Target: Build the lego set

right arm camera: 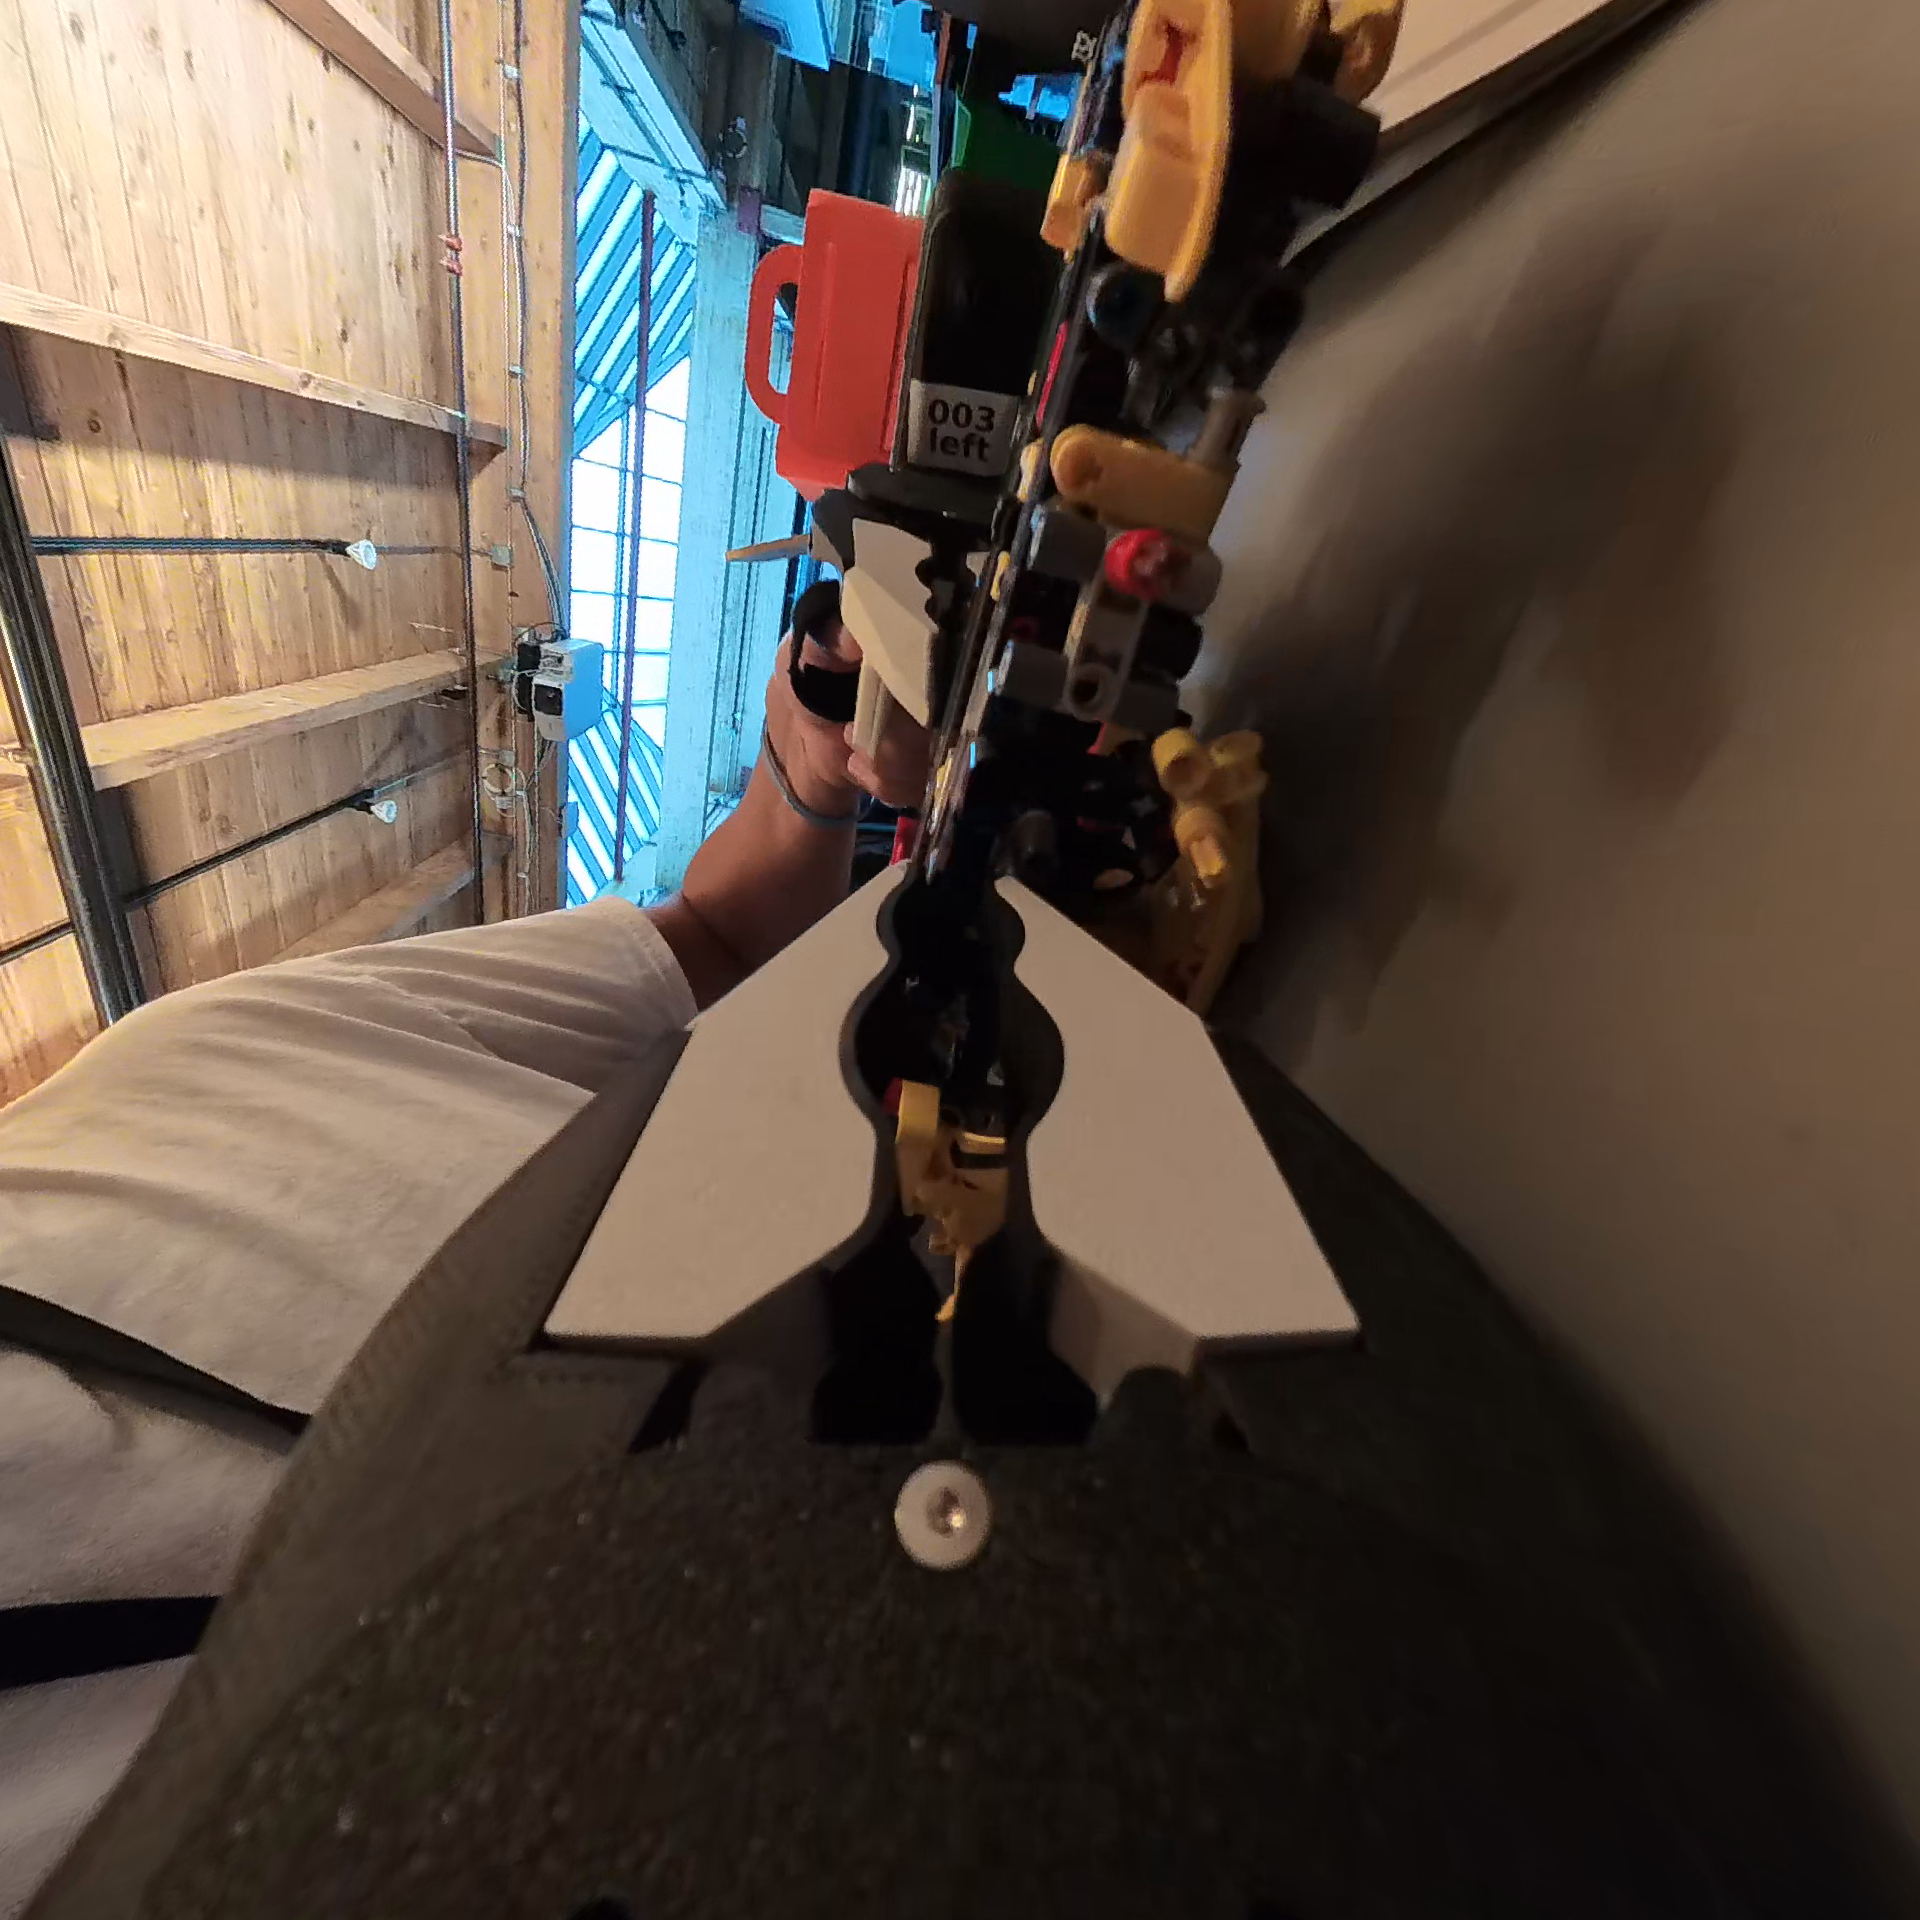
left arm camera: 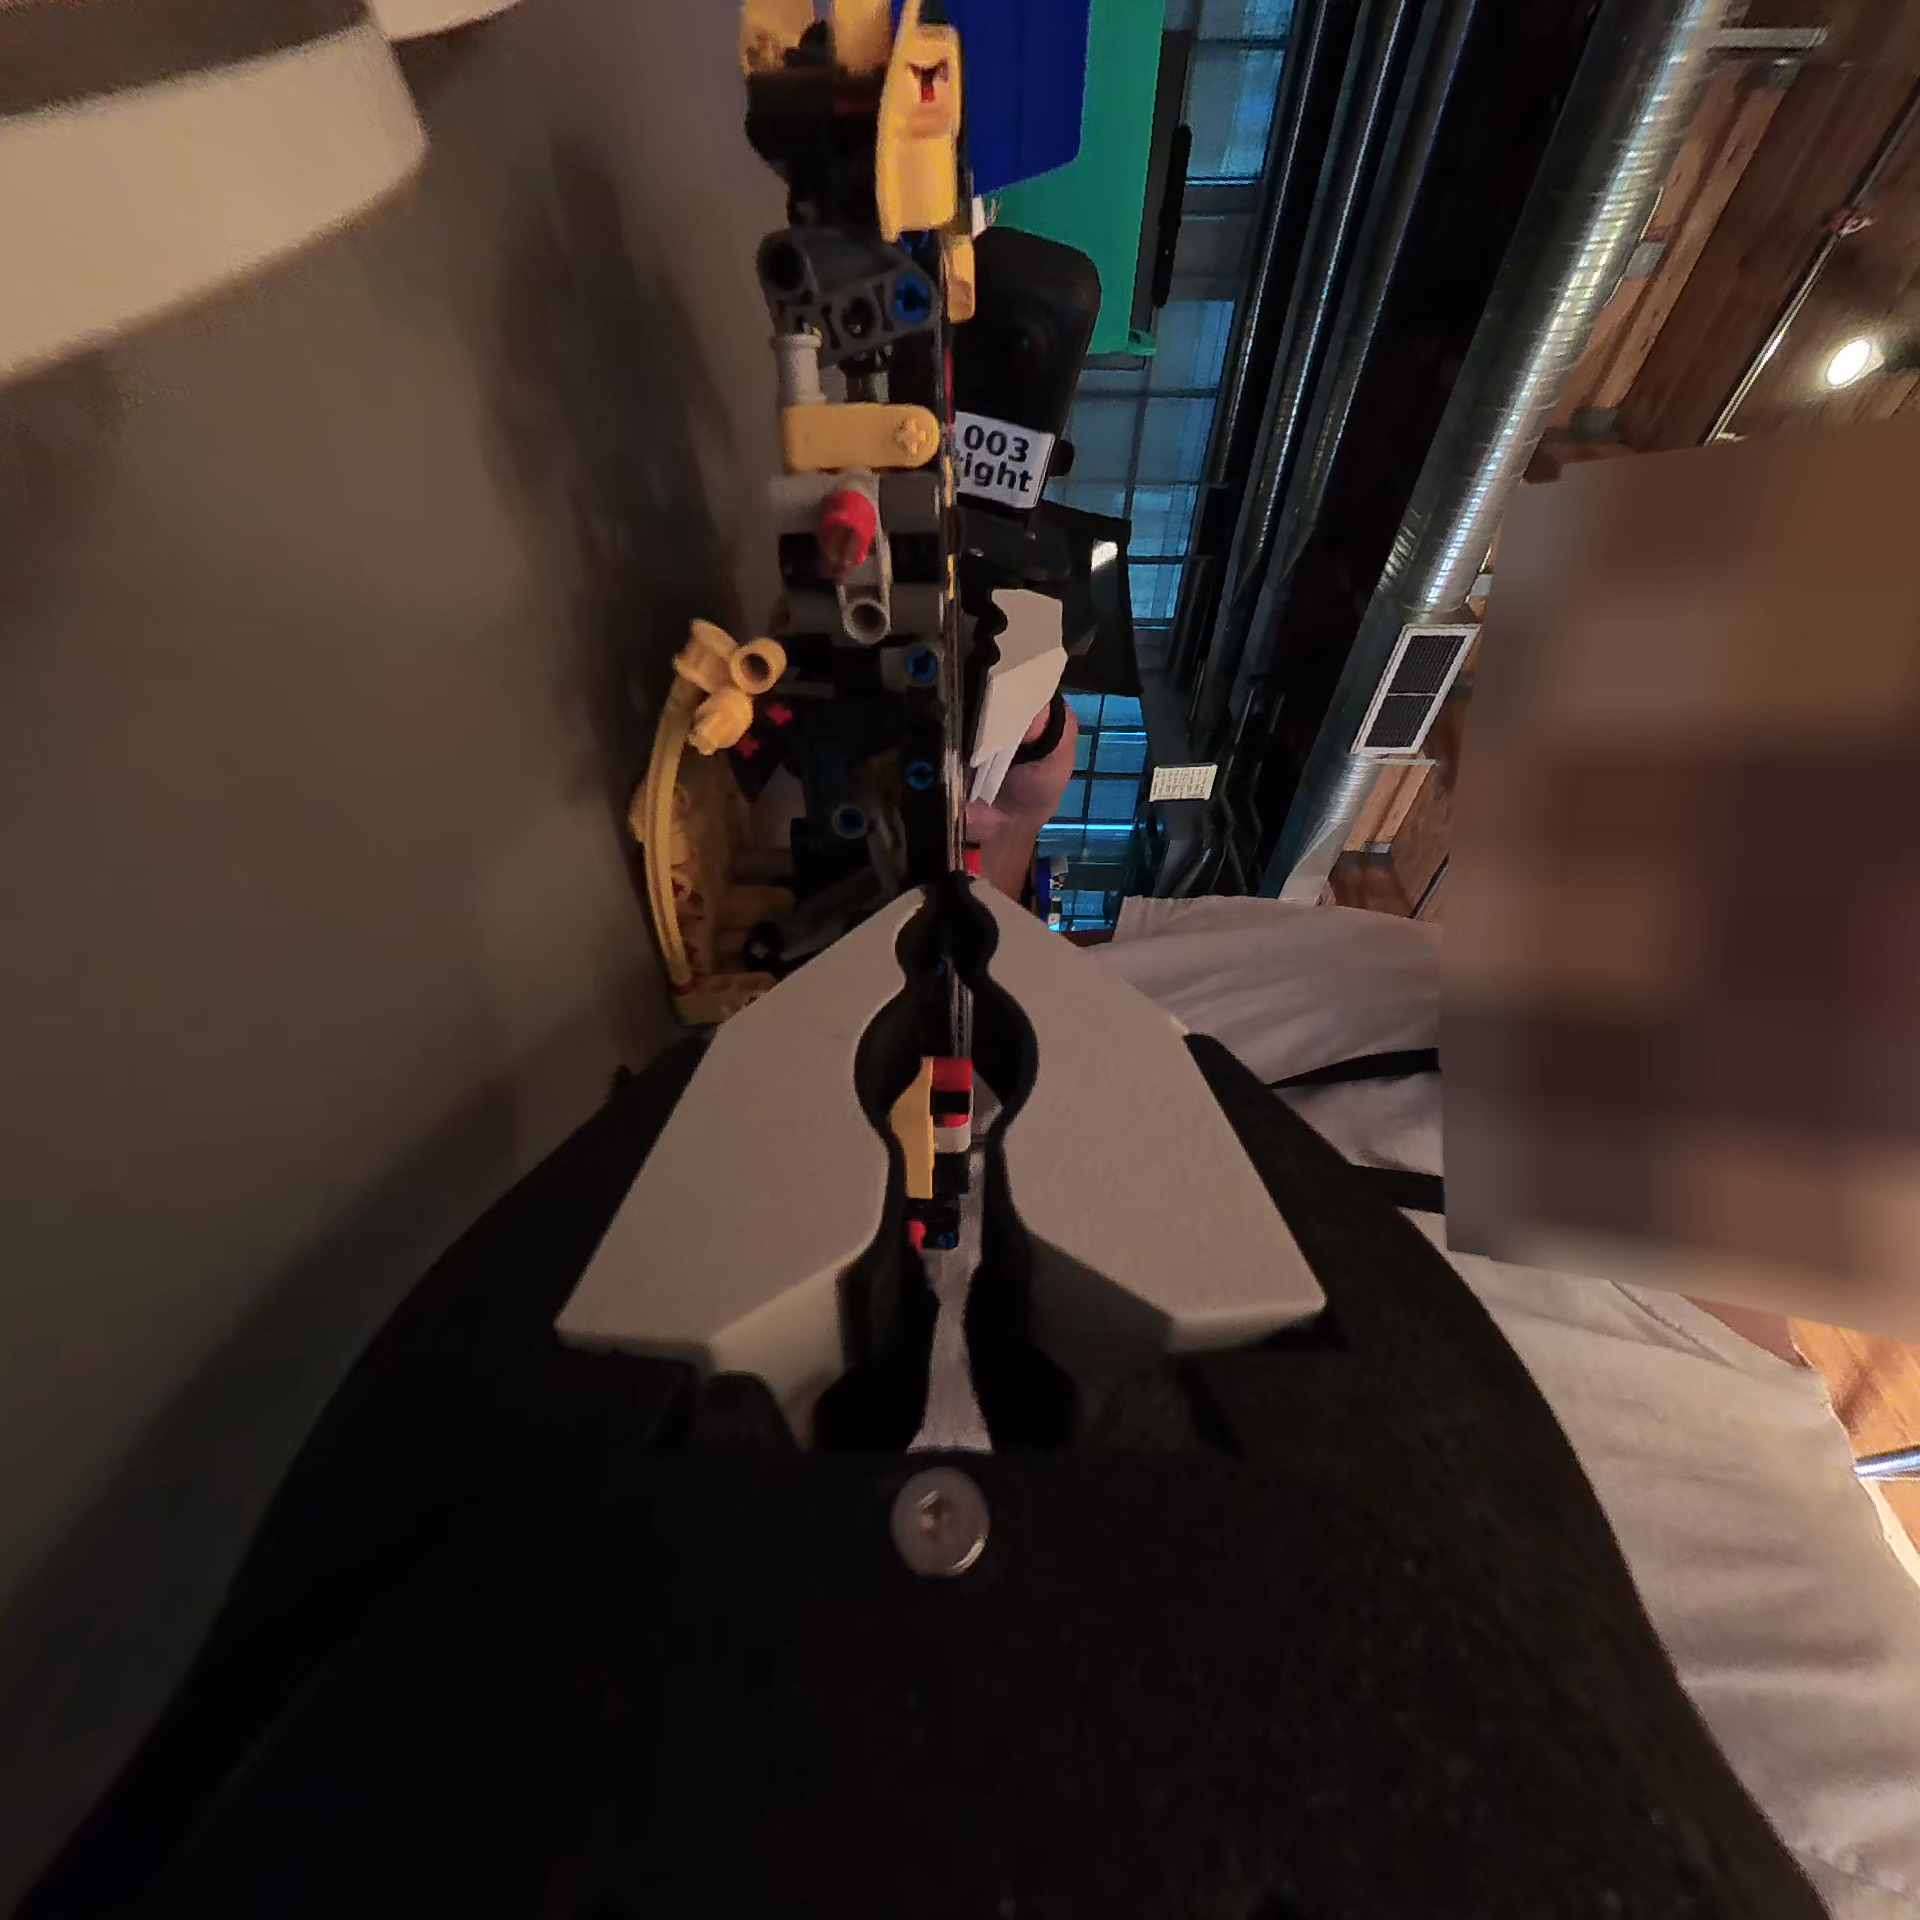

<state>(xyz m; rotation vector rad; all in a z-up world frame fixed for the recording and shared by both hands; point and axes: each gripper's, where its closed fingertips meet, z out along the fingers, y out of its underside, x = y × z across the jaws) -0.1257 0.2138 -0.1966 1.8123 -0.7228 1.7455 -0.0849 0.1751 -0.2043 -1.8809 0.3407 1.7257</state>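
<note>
A long lego model (left arm camera: 862, 582) of black, grey and yellow technic parts, with red and blue pins, is held on edge against the grey table (left arm camera: 312, 727). My left gripper (left arm camera: 956, 896) is shut on one end of its thin black edge. My right gripper (right arm camera: 951, 883) is shut on the same model (right arm camera: 1101, 623) from the opposite end. Each gripper shows in the other's view behind the model: the right gripper in the left wrist view (left arm camera: 1023, 665) and the left gripper in the right wrist view (right arm camera: 894, 623). Yellow curved pieces (left arm camera: 686, 831) hang on the table side.
A white flat object (left arm camera: 156, 187) lies on the table past the model. A red mug-shaped block (right arm camera: 842, 343) sits behind the left gripper, and a green and blue block (left arm camera: 1112, 208) behind the right one. A person's hand (right arm camera: 810, 748) and pale sleeve (right arm camera: 364, 1091) are close by. Tip to tip, the grippers are about 7 centimeters apart.
</note>
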